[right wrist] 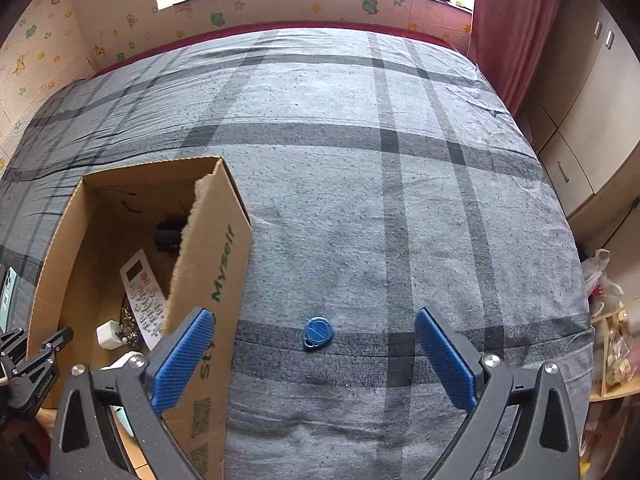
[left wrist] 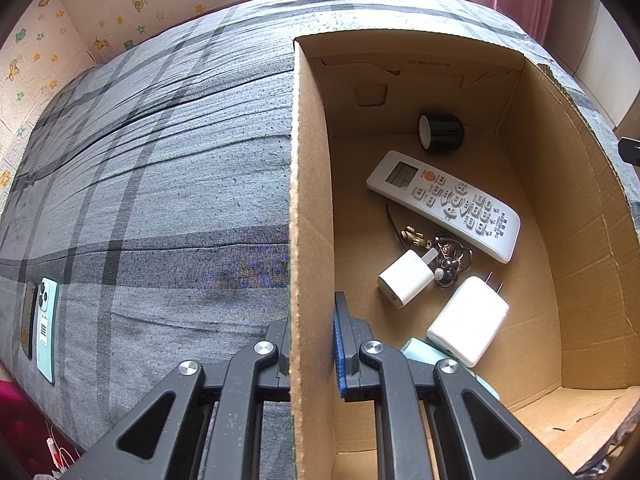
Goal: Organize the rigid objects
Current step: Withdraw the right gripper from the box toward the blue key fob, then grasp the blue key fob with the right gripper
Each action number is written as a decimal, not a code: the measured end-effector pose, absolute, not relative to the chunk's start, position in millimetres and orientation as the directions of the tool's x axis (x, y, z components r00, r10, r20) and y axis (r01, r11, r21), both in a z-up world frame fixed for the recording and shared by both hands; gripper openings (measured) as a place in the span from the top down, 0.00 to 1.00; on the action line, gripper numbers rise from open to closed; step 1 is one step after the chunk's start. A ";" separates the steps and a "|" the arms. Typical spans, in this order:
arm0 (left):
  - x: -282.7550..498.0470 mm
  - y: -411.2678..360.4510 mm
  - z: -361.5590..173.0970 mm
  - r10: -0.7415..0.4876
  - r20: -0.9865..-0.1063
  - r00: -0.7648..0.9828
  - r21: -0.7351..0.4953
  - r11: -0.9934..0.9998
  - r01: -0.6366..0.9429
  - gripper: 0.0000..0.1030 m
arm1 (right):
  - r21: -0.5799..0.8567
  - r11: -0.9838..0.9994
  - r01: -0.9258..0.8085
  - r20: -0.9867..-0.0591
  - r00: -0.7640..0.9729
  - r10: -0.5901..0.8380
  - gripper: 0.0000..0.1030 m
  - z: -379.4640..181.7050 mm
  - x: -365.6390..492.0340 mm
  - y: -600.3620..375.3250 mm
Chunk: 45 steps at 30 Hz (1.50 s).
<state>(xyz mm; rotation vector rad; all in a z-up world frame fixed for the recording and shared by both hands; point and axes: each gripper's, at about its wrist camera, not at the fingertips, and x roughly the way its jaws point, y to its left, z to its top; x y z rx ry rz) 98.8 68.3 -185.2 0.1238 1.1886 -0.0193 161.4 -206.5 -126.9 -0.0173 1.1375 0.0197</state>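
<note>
1. Jaws first: my left gripper point(left wrist: 312, 344) was clamped shut on the near left wall of the cardboard box point(left wrist: 310, 200), one finger outside and one inside, steadying it on the bed point(right wrist: 360, 160).
2. My right gripper point(right wrist: 314, 360) had its jaws spread as wide as they go, with nothing between the blue pads point(right wrist: 182, 356) but bedsheet.
3. The thing I judged to be next was the small blue key fob point(right wrist: 318, 333), lying flat on a dark stripe of the plaid sheet, to the right of the box and roughly centred between my open right jaws, just beyond the tips.
4. Already inside the box lay a white remote point(left wrist: 444, 204), a black cylinder point(left wrist: 442, 132) at the far end, a bunch of keys point(left wrist: 448, 256), a small white charger point(left wrist: 404, 278) and a larger white charger point(left wrist: 468, 320).
5. To do this step well, I reckoned I should come down straight over the fob, keeping it midway between the pads, and press a little into the soft sheet so the tips get under its thin edges.
6. Closing slowly seemed wise: the fob is flat and slick, and might skid or flip out, or the pads might bunch up fabric instead.
7. My left hold should not loosen, so the box keeps its place for the drop.
8. A phone point(left wrist: 46, 332) on the far left of the bed was left to be collected.
</note>
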 end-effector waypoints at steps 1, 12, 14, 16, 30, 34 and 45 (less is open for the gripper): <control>98.8 68.3 -185.2 0.050 -0.926 0.374 0.086 0.993 0.080 0.87 | 0.006 1.000 -0.015 -0.910 0.414 0.012 0.00 -132.3 162.2 -210.6; 99.0 68.4 -185.6 0.058 -0.926 0.373 0.095 0.992 0.080 0.87 | 0.017 1.000 0.002 -0.932 0.363 0.015 0.00 -191.7 167.1 -228.5; 98.9 68.0 -185.6 0.058 -0.926 0.373 0.094 0.992 0.078 0.87 | 0.018 1.000 0.001 -0.936 0.353 0.017 0.01 -201.5 168.1 -228.9; 98.9 68.6 -185.6 0.059 -0.926 0.373 0.095 0.992 0.079 0.87 | 0.021 1.000 0.007 -0.940 0.342 0.017 0.01 -210.5 169.0 -229.0; 99.0 66.5 -185.1 0.060 -0.926 0.372 0.095 0.992 0.077 0.87 | -0.005 1.000 0.019 -0.957 0.290 -0.011 0.14 -251.3 174.9 -220.8; 99.1 66.2 -185.3 0.062 -0.926 0.372 0.097 0.992 0.077 0.87 | -0.012 1.000 0.010 -0.953 0.303 -0.014 0.36 -247.7 174.3 -218.5; 98.8 66.0 -185.4 0.064 -0.926 0.373 0.099 0.992 0.076 0.87 | -0.004 1.000 0.010 -0.952 0.306 -0.007 0.73 -235.6 172.4 -217.3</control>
